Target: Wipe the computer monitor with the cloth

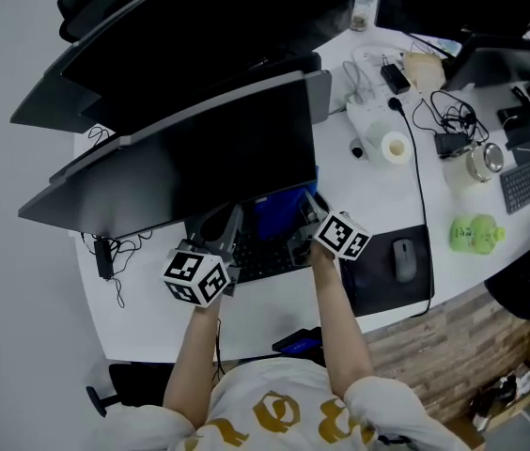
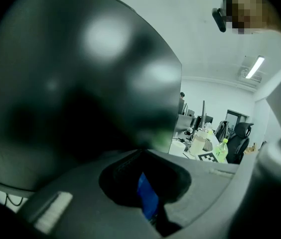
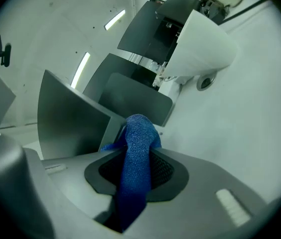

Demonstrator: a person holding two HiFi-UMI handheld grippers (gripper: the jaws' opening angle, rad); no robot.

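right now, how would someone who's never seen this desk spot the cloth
Find the big dark monitor nearest the person on the white desk. Just under its lower edge, the right claw pinches the cloth. Its bright blue sets it apart from the black keyboard below it.

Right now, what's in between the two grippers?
A blue cloth spans from the left gripper to the right gripper, at the lower edge of the monitor. The head view shows it, and each gripper view shows blue cloth in its jaws.
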